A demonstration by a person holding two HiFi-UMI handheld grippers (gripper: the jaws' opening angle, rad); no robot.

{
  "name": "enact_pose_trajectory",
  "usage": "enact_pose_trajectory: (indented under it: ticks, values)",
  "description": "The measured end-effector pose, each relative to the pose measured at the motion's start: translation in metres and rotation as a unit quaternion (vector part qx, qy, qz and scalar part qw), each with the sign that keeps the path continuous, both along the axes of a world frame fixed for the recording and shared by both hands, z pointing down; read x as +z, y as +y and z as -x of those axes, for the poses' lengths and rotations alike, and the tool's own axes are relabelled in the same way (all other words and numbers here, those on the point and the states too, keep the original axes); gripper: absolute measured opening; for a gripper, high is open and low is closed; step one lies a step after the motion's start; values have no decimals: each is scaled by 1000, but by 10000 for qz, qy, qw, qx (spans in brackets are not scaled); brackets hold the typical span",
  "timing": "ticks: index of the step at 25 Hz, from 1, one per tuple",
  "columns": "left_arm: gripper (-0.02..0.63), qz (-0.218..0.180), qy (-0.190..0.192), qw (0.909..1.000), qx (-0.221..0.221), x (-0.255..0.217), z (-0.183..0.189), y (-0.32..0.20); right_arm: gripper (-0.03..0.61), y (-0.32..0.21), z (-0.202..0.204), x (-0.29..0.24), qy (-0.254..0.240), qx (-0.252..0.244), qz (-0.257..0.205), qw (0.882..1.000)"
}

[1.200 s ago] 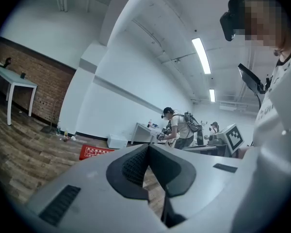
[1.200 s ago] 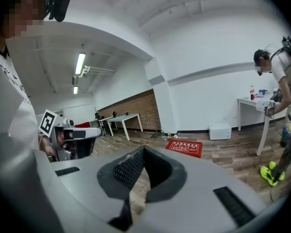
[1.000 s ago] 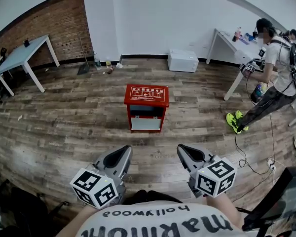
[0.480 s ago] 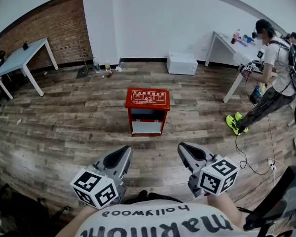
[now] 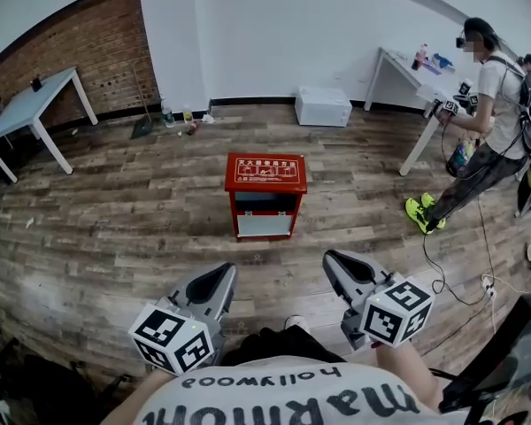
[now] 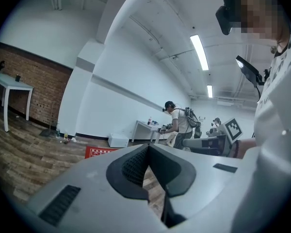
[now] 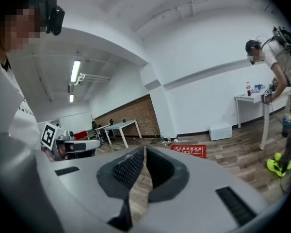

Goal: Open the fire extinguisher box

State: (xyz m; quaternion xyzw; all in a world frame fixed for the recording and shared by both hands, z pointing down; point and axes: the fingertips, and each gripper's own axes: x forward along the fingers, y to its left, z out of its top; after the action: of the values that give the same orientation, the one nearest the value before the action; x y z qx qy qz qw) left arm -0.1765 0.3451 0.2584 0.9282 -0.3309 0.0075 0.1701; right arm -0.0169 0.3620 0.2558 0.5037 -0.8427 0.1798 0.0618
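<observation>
The fire extinguisher box [image 5: 265,196] is a red, square-cornered cabinet with a smooth painted finish. It stands upright on the wood-plank floor [image 5: 115,220], whose boards are grey-brown and streaked. Its flat lid lies down on top. The front shows a dark recess above and a pale panel below.

The left gripper [image 5: 219,277] is on the near side of the box, off to its left and well apart from it. Its grey, matte, wedge-shaped jaws are clenched together with nothing between them, and the black ribbed pads meet at the tip. The right gripper [image 5: 334,259] is also on the near side of the box, off to its right and just as far from it. Its jaws are likewise pressed together on nothing. Each carries one of the marker cubes [image 5: 173,339], white with black square patterns.

Behind the box, a low white case [image 5: 323,107] sits against the white wall. Far to the left of the box stands a pale table [image 5: 35,104] before a red brick wall [image 5: 80,38]. To the right of the box, a person [image 5: 478,127] in neon-green shoes stands at a white table [image 5: 407,73].

The box lid bears white characters and pictograms too small to read. On the wearer's white shirt [image 5: 274,397], "hollywood" reads upside down.
</observation>
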Motion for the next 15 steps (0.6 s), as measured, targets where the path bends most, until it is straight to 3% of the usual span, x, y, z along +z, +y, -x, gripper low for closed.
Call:
enact_pose_trajectory:
  ticks: [15]
  values:
    - [2,227,30,9990,-374,14,-34,-92,11,-103,-27,16,34,-480,247,9985]
